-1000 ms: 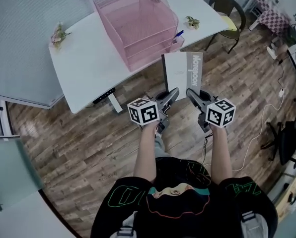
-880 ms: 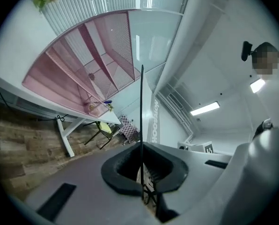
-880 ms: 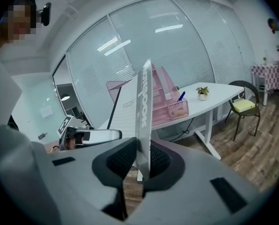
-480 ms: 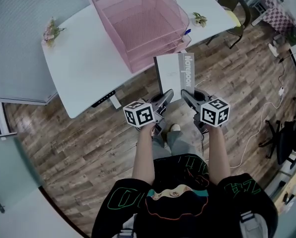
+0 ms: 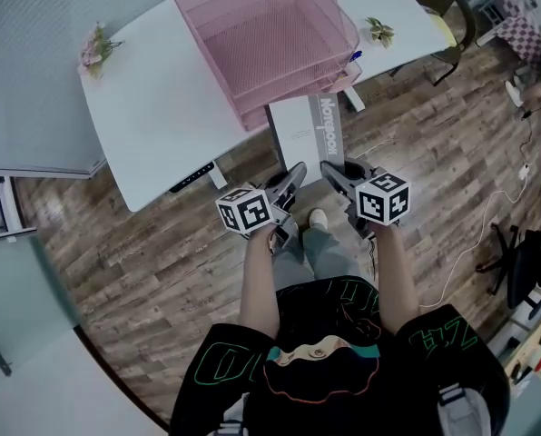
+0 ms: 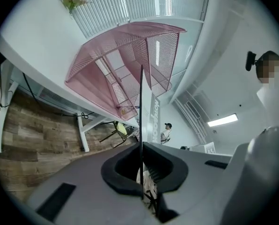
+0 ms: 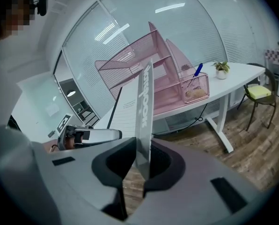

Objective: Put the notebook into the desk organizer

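1. Step in hand: carry phase. Notebook is held in the air in front of the counter, far edge near the pink desk organizer, not inside yet.
2. L tongs are clamped on the notebook's near edge, cover side. R tongs are clamped on the same edge by the spine.
3. Next, prob.: push fwd, line up w/ an open tier, keep it level so the far edge clears the mesh rim, slide in, then release.

My fingers are matt grey plastic, the notebook smooth paper. The organizer is pink metal mesh, the desk smooth white.
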